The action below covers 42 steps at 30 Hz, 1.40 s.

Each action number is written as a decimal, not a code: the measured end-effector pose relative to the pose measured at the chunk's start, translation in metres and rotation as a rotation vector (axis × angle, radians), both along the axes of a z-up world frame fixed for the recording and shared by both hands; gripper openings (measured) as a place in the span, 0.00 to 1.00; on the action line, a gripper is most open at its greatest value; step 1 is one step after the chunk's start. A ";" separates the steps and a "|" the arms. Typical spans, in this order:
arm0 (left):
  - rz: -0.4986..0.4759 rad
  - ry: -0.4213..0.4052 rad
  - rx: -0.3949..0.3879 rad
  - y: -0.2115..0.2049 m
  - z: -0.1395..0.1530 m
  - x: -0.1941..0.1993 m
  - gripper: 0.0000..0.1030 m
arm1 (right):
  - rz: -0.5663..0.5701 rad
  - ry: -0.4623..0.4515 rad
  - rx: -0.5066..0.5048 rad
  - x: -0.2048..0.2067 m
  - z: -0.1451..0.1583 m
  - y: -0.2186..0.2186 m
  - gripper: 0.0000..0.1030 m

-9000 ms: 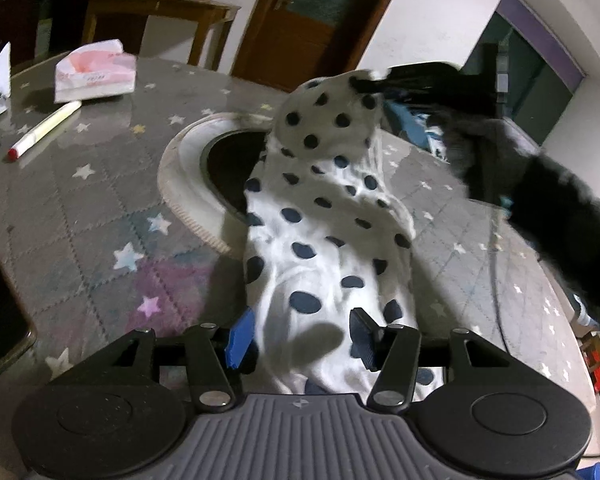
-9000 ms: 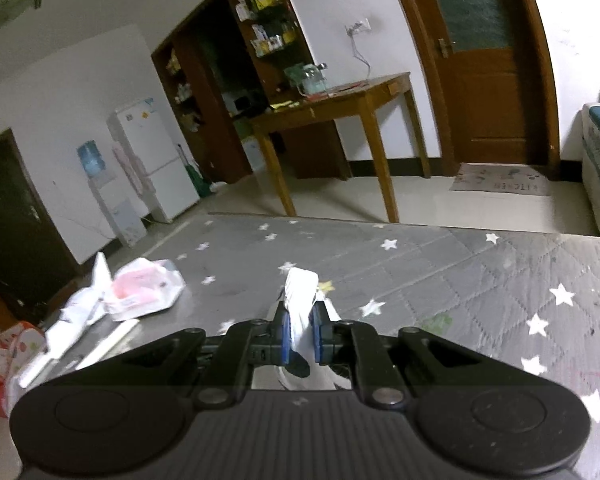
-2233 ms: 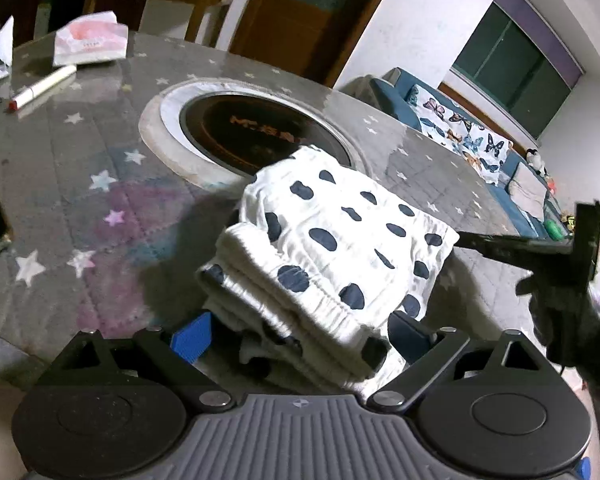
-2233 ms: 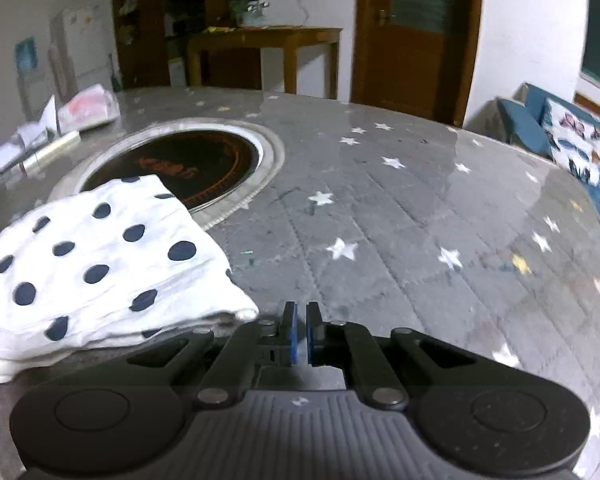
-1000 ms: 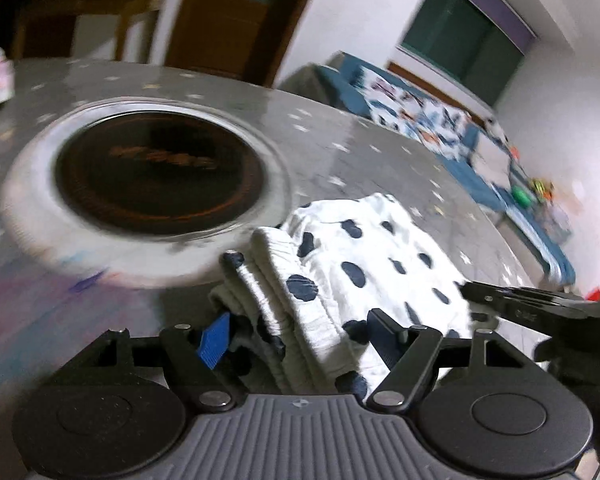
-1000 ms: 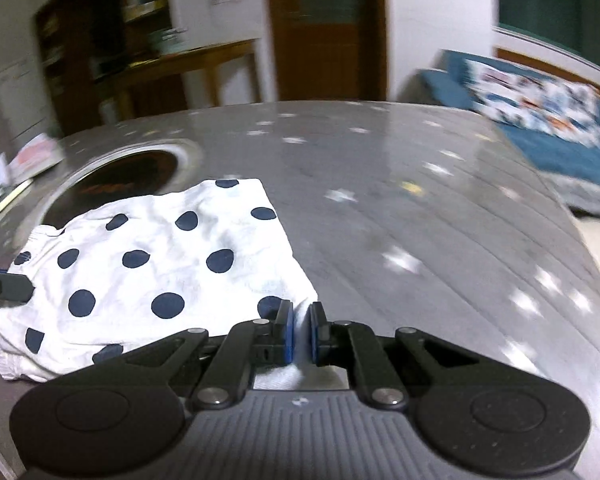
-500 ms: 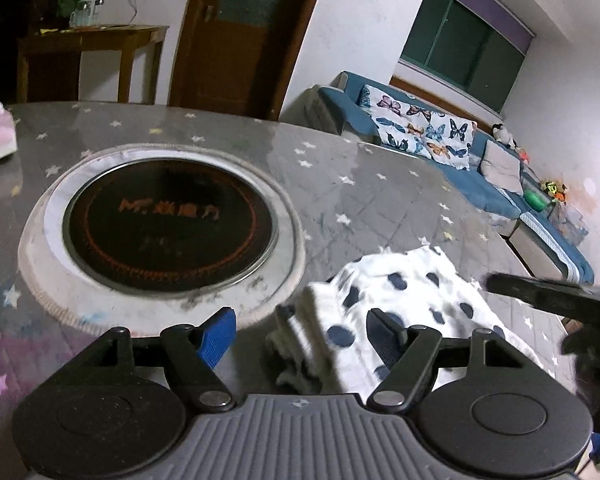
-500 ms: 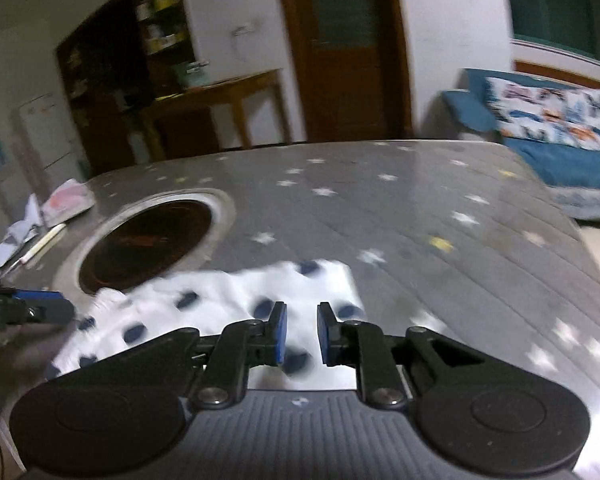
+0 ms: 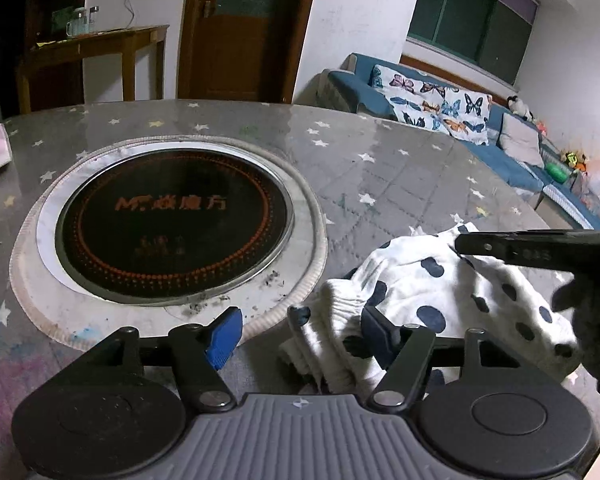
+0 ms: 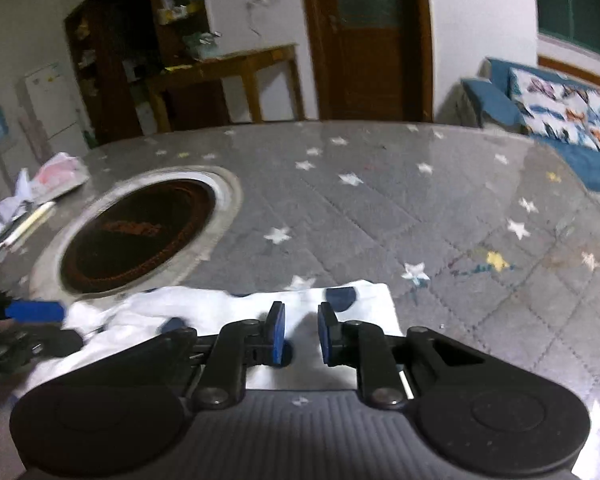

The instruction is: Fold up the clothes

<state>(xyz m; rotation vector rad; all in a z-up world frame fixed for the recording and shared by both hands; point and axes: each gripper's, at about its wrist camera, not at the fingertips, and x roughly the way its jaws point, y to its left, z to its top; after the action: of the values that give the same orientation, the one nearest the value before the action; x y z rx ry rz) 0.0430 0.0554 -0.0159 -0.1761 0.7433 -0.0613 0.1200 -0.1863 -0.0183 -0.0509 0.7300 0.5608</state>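
A folded white garment with dark blue dots (image 9: 432,292) lies on the grey star-patterned table, right of the round black cooktop. My left gripper (image 9: 300,334) is open, its jaws wide, with the garment's gathered waistband edge between them. In the right wrist view the garment (image 10: 204,312) lies just in front of my right gripper (image 10: 301,334), which is open with a small gap above the cloth. The right gripper's black finger (image 9: 532,246) shows over the garment in the left wrist view.
A round black induction cooktop (image 9: 172,220) with a pale ring is set into the table (image 9: 380,152). A pink tissue pack (image 10: 58,172), papers and a pen (image 10: 28,224) lie at the left. A blue sofa (image 9: 460,120) stands beyond the table's right edge.
Both grippers have let go of the garment: the right gripper's jaws have opened and lifted back. The left gripper has shifted left, so the garment sits by its right finger.
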 end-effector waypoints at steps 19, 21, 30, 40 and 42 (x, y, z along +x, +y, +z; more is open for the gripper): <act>0.002 -0.005 0.026 -0.006 -0.004 -0.005 0.68 | 0.291 -0.047 -0.042 -0.118 -0.001 0.023 0.27; -0.001 -0.018 0.034 -0.007 -0.001 -0.008 0.68 | 0.280 -0.057 -0.033 -0.121 0.001 0.019 0.31; 0.014 -0.015 0.032 -0.006 -0.007 -0.010 0.72 | 0.267 -0.028 0.002 -0.116 0.000 0.012 0.33; 0.024 -0.012 0.012 -0.003 -0.010 -0.009 0.73 | 0.199 -0.067 -0.005 -0.050 0.016 0.039 0.32; 0.025 -0.010 0.009 -0.003 -0.011 -0.009 0.73 | 0.185 -0.055 -0.006 -0.037 0.010 0.046 0.32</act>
<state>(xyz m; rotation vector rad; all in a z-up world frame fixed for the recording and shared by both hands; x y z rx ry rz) 0.0340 0.0528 -0.0264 -0.1761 0.7316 -0.0350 0.0833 -0.1402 -0.0086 -0.1406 0.6768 0.7314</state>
